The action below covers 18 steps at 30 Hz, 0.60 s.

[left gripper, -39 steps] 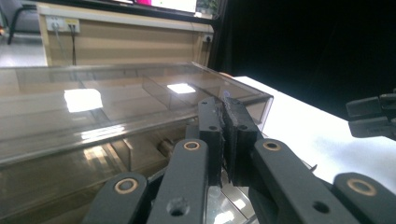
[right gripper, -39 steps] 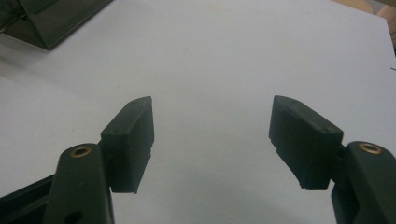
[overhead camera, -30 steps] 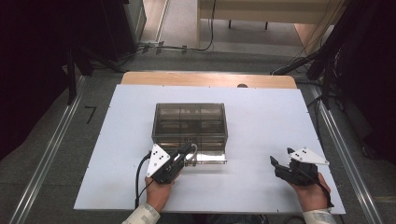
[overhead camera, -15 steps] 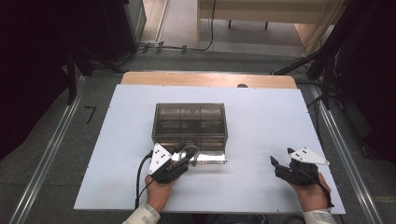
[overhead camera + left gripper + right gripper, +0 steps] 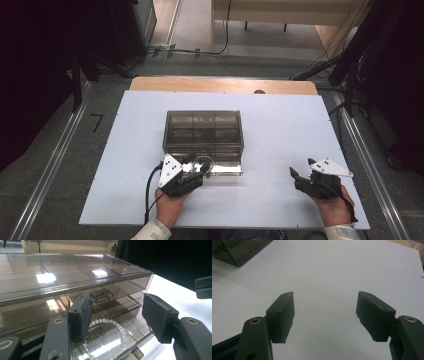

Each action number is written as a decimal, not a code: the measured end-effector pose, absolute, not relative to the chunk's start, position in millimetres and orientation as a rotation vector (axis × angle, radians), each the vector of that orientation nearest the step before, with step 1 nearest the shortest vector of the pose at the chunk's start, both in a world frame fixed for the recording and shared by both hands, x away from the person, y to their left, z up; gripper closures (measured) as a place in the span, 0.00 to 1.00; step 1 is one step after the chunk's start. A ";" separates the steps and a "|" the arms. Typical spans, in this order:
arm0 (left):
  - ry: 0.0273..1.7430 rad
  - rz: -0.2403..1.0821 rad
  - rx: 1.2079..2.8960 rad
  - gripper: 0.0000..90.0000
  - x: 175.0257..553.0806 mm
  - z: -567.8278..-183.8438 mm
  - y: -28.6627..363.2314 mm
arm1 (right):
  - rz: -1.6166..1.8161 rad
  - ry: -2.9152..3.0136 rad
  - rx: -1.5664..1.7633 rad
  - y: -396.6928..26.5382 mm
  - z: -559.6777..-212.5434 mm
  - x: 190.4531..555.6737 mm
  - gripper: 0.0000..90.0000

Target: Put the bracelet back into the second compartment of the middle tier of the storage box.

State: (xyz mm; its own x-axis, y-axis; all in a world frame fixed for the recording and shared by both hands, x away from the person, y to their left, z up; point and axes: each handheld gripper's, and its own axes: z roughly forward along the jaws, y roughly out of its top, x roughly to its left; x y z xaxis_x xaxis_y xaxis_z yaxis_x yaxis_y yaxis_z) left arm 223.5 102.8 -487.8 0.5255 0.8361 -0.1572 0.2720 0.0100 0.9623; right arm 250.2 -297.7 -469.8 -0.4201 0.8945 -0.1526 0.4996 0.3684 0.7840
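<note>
White table (image 5: 280, 150): bead bracelet (image 5: 110, 326) in drawer (image 5: 130, 315), below left gripper's (image 5: 116, 320) just-opening jaws.

My left fingers (image 5: 160, 317) carry matt black pads with a fine, rough grain; brass-coloured rivets sit in the smooth black plastic arms behind them. The drawer box (image 5: 203, 131) is smoke-tinted transparent plastic, glossy, with bright reflections on its top. In its open drawer (image 5: 112, 345) lies a bead bracelet (image 5: 105, 323), pearly white and shiny. The table (image 5: 280, 130) has a matt, smooth white surface; at its far edge a bare wooden strip (image 5: 222, 85) shows.
</note>
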 end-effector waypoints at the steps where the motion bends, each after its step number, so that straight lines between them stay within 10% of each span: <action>1: 0.993 0.581 1.548 0.42 223.2 -487.7 103.0 | 0.893 2.058 1.200 -297.7 -469.8 250.2 0.33; 18: 1.021 0.557 1.572 0.22 218.0 -477.7 115.0 | 0.890 2.054 1.208 -298.2 -469.9 249.8 0.33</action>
